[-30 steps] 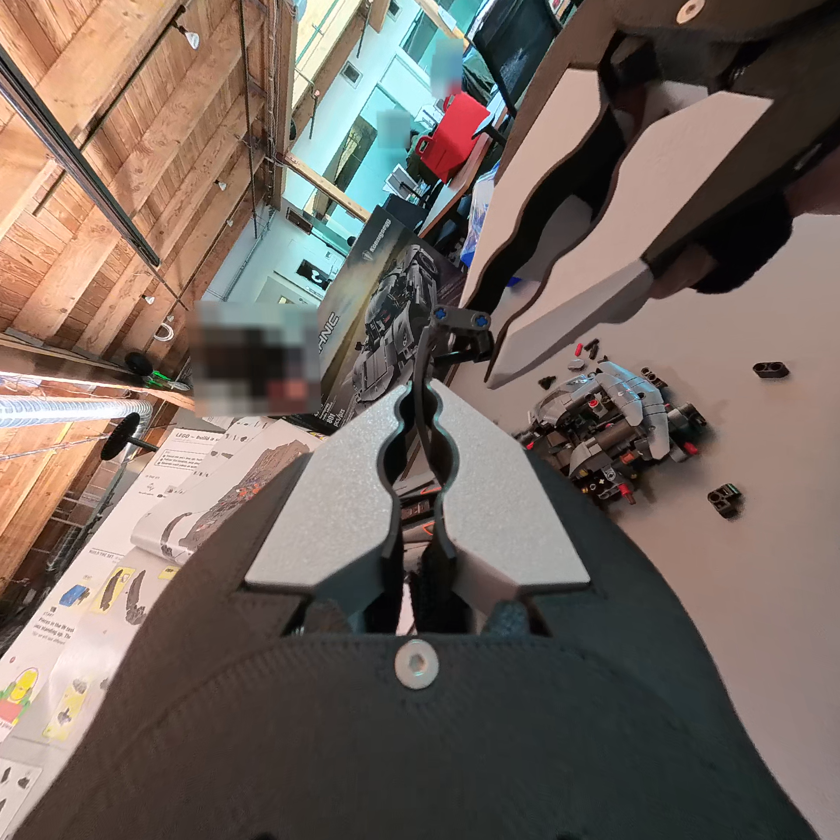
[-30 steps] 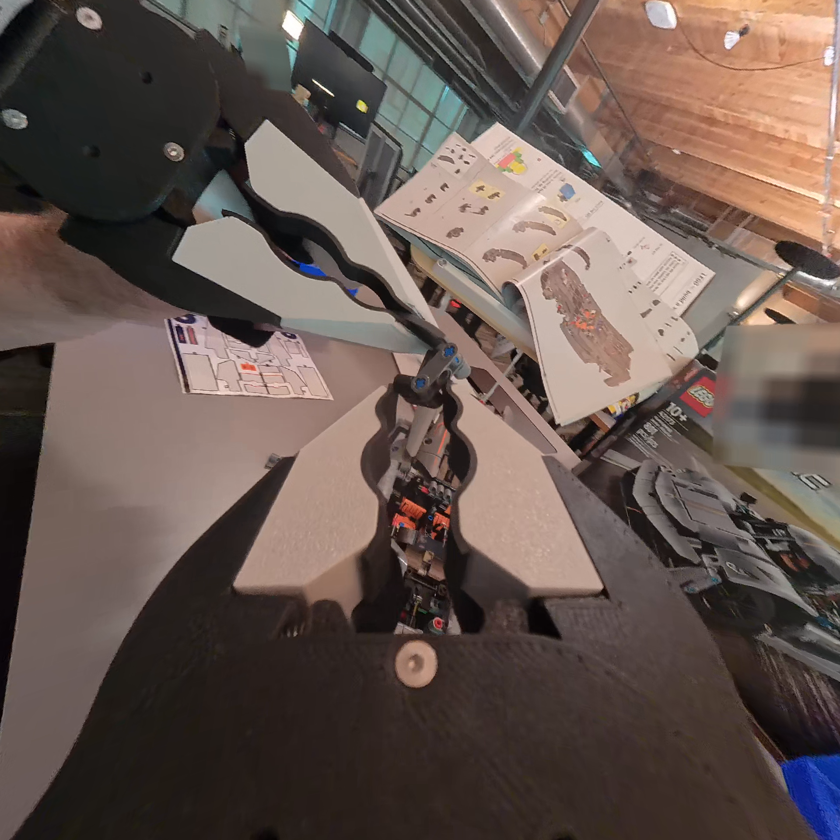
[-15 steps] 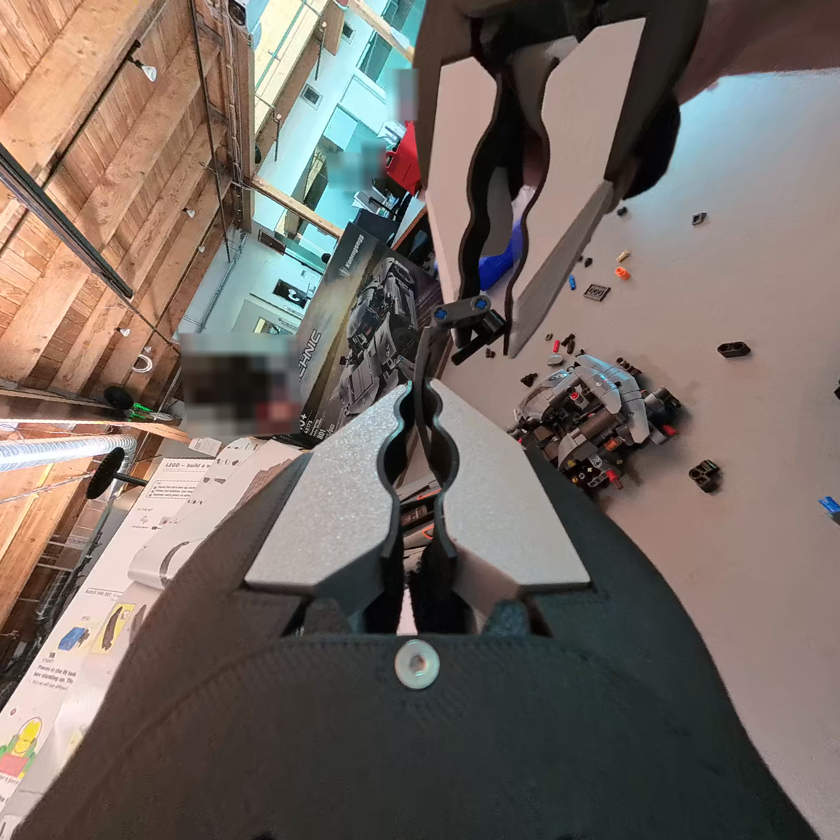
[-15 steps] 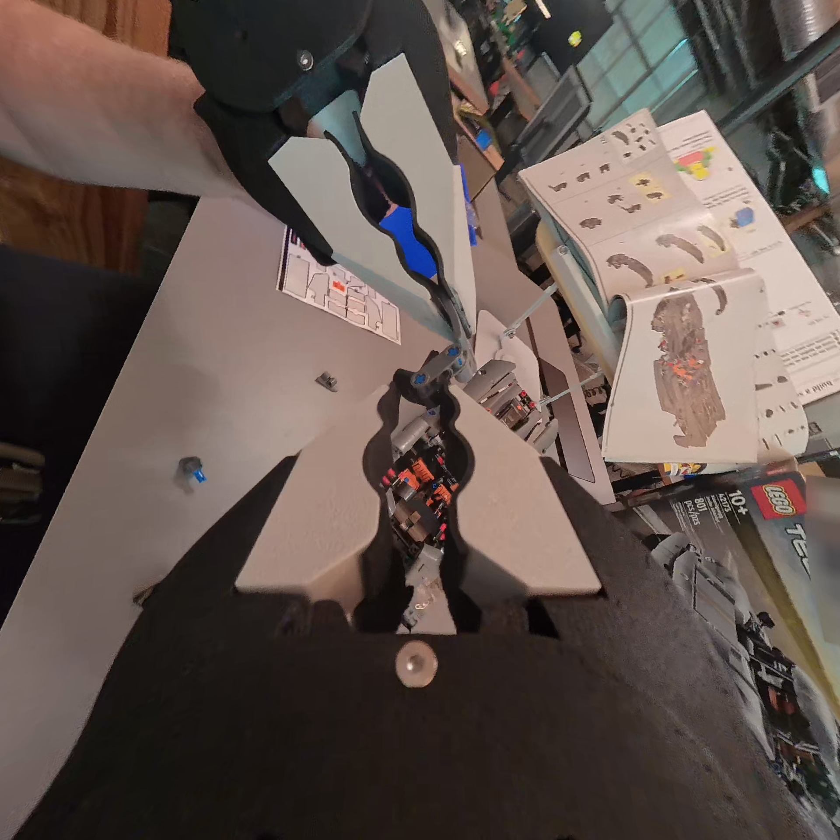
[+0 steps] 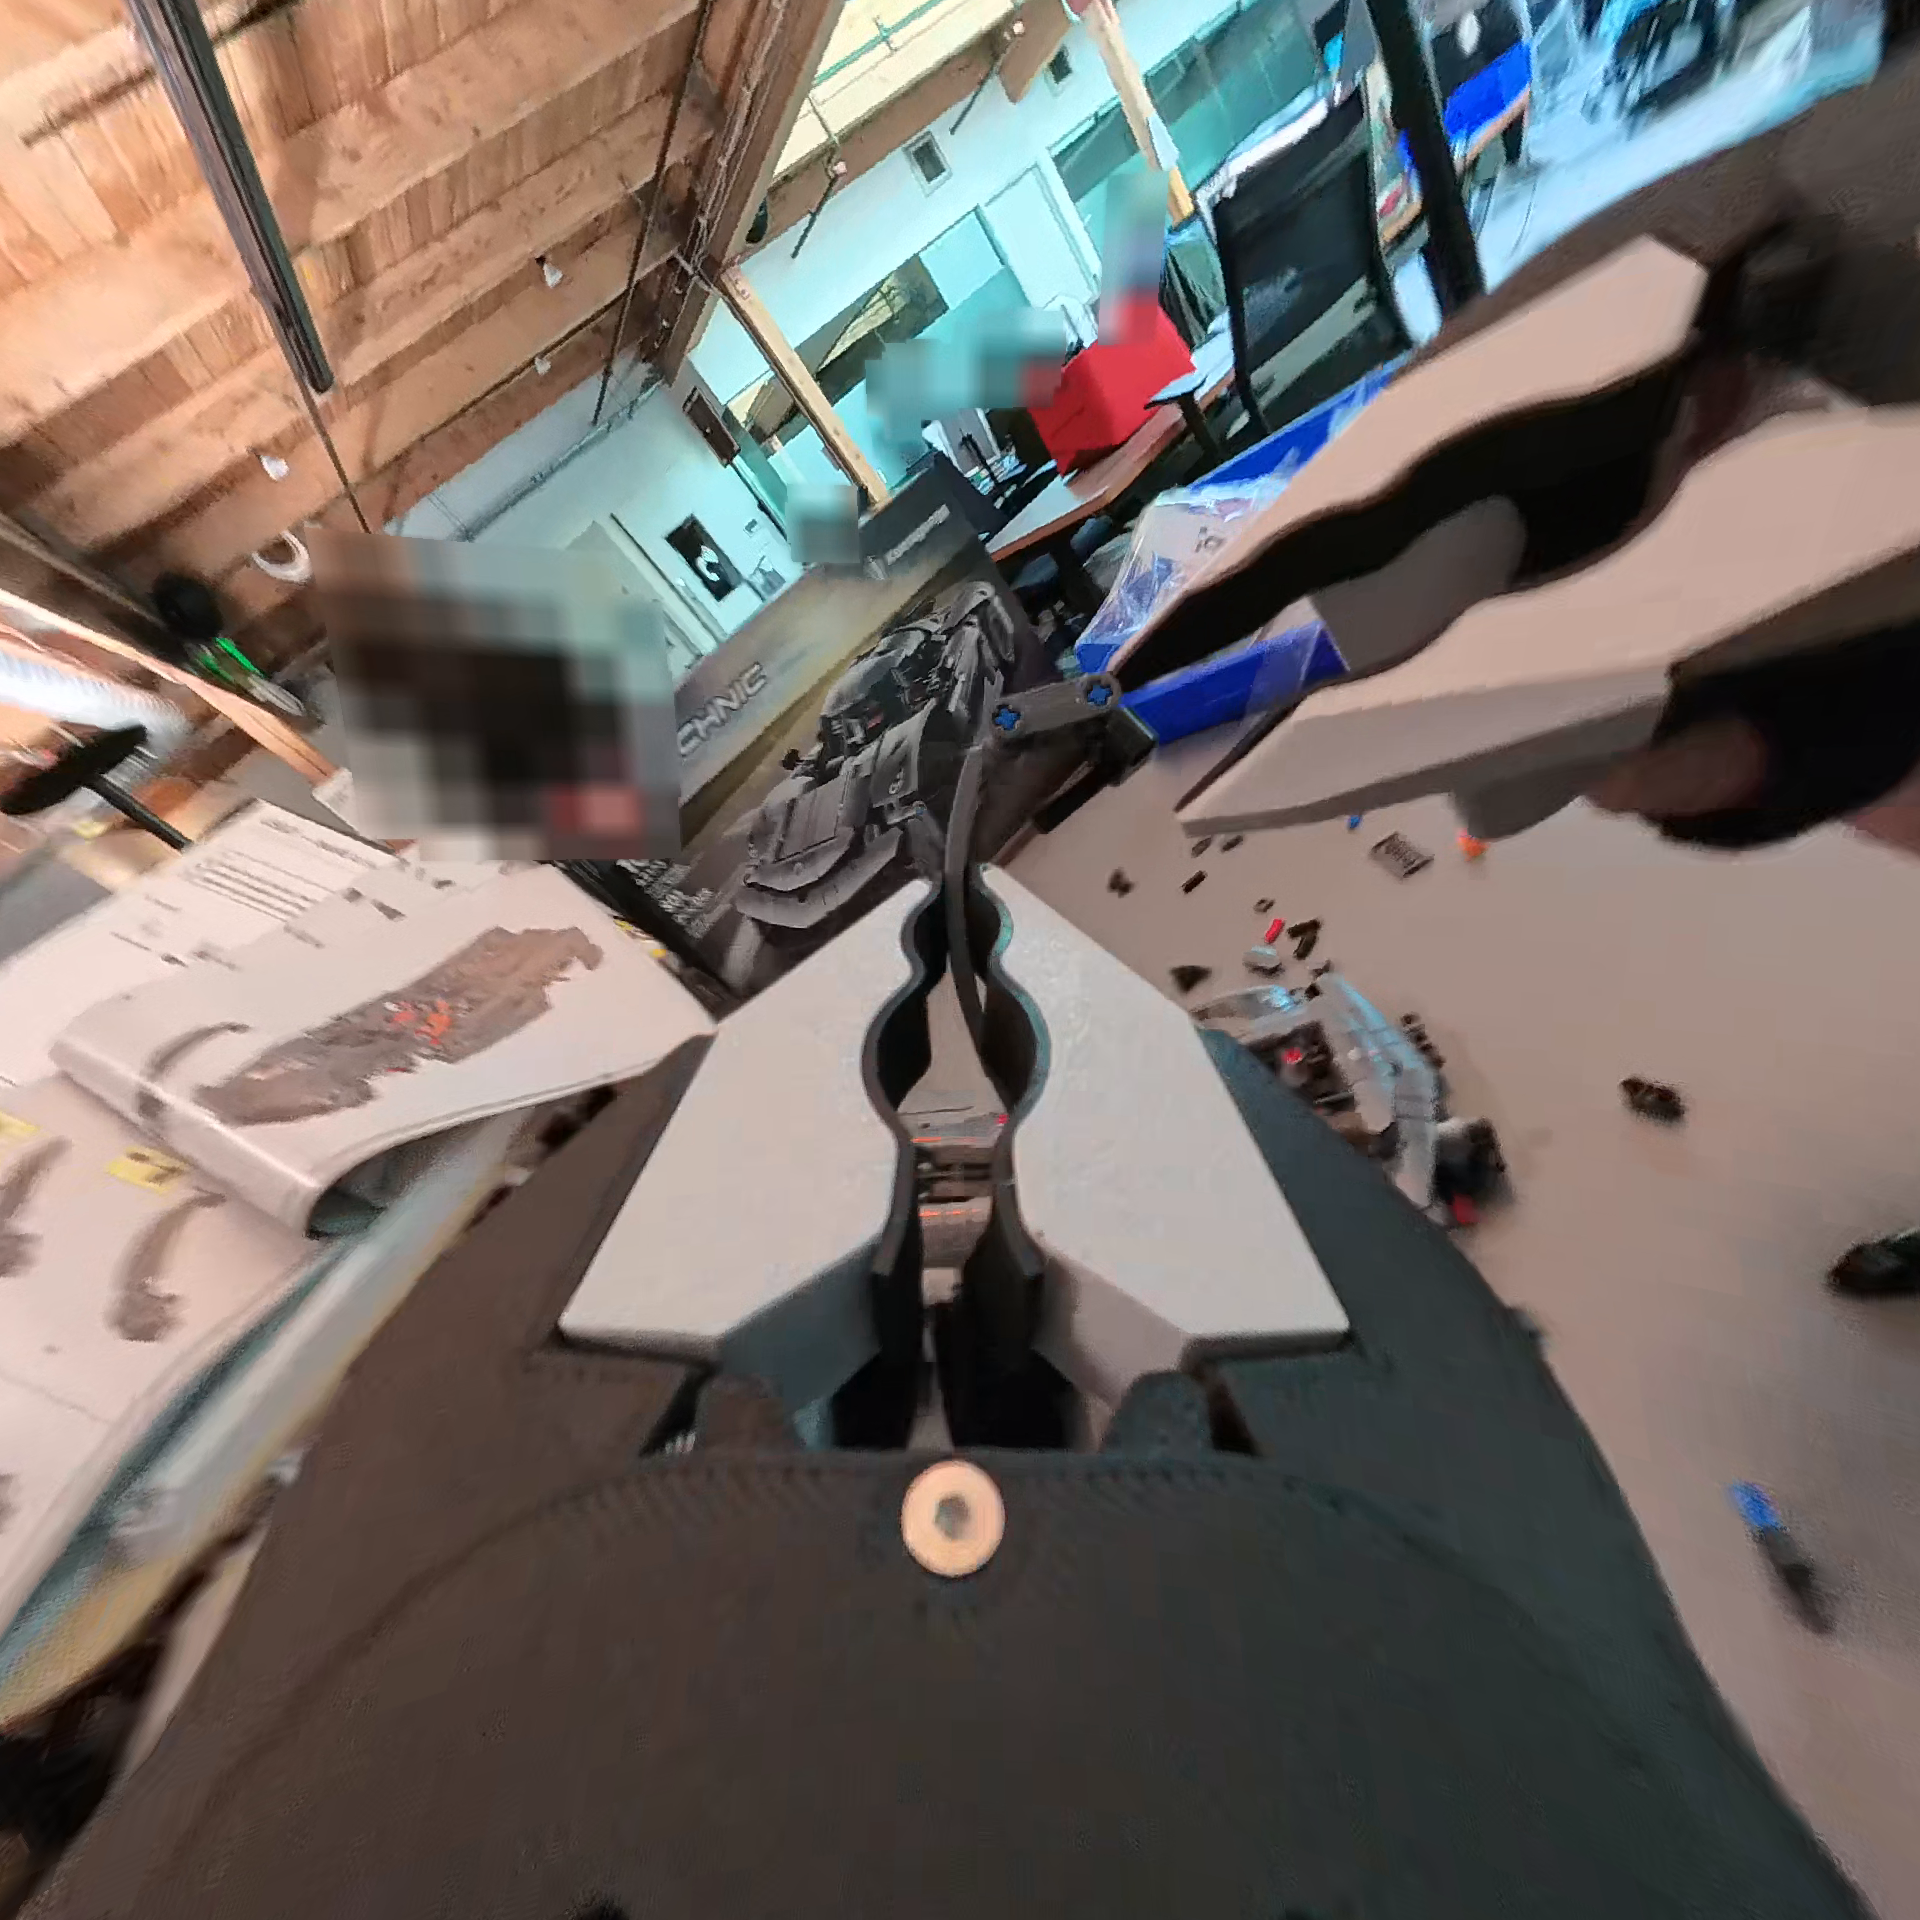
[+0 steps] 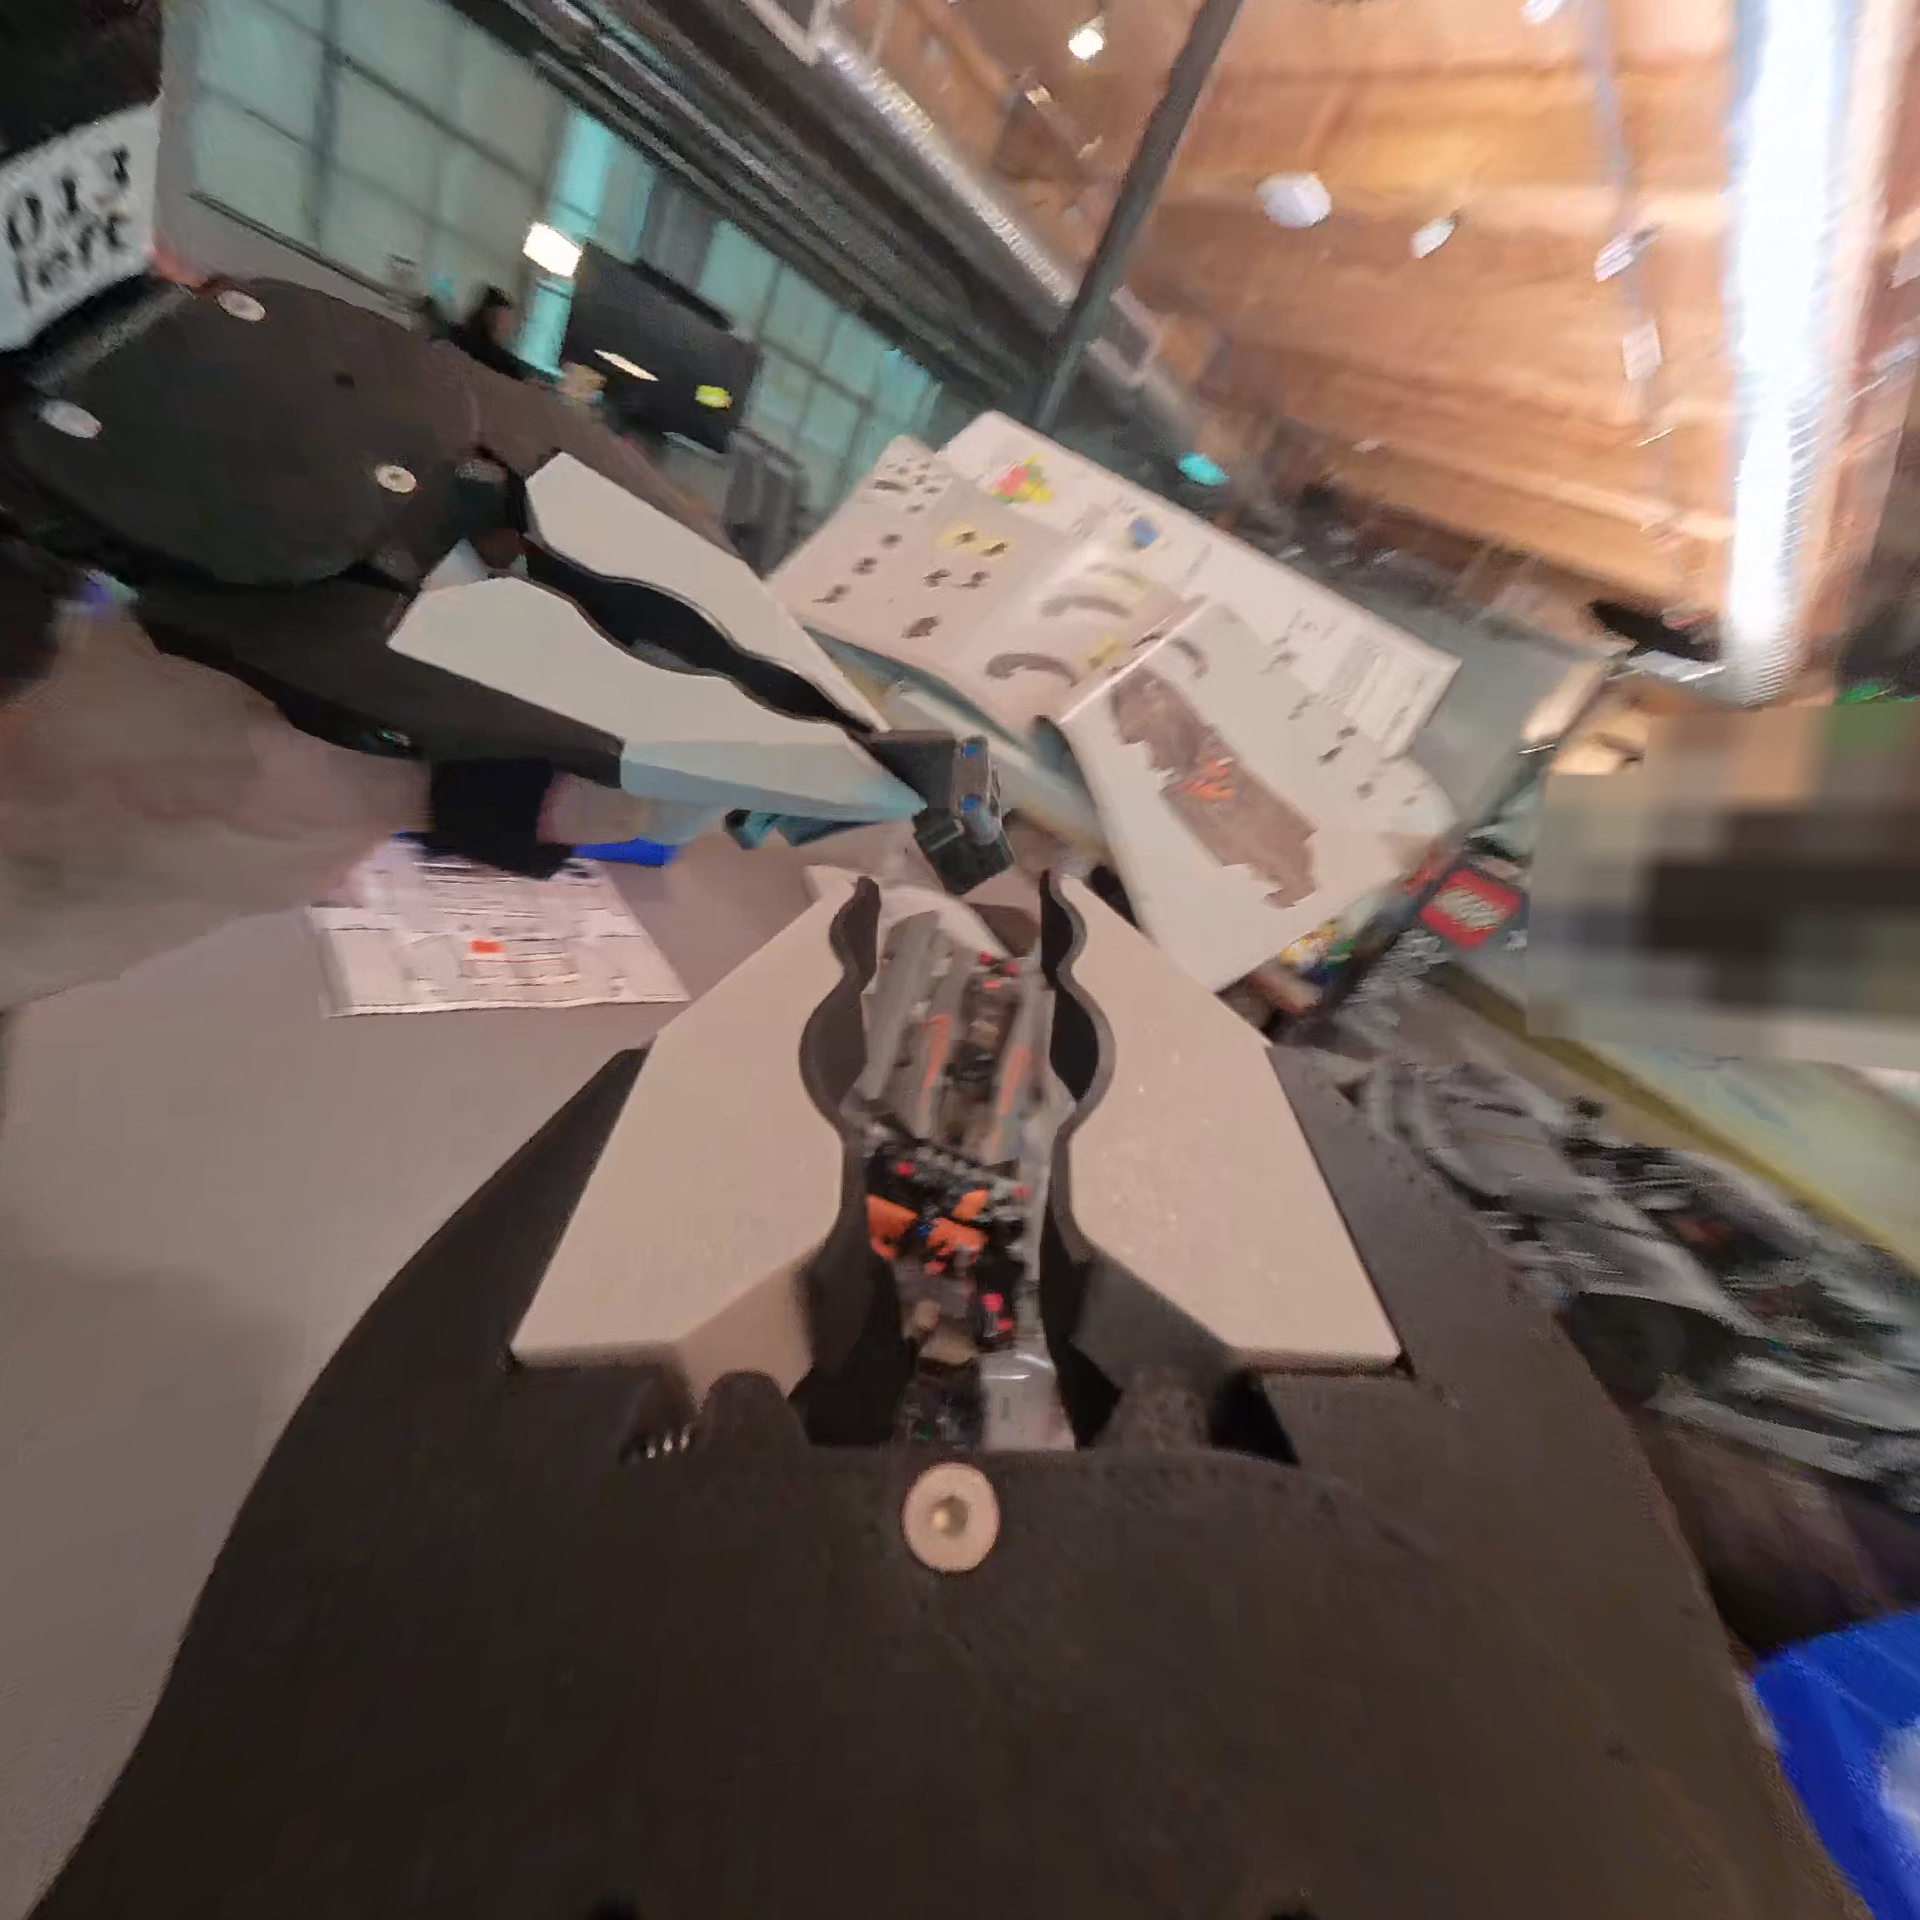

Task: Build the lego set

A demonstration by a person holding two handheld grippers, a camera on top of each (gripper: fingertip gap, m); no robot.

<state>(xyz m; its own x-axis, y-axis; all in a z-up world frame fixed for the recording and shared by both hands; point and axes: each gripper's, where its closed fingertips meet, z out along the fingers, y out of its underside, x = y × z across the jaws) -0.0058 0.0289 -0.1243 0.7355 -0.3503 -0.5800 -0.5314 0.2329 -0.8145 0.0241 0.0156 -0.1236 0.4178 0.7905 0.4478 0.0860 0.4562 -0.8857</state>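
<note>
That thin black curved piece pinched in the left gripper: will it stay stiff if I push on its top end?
Probably not. The black curved piece looks long, thin and bowed, so it may flex. The left gripper holds only its lower part, leaving the connector block far above, where a push could lever it sideways or pop the joint.

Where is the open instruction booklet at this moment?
In the left wrist view the booklet lies at the left, beside the set's box. In the right wrist view it is right of centre, behind the gripper tips.

Open-plan office: timber ceiling (image 5: 436,208), desks (image 5: 1101,488), monitor (image 6: 660,364).
</note>
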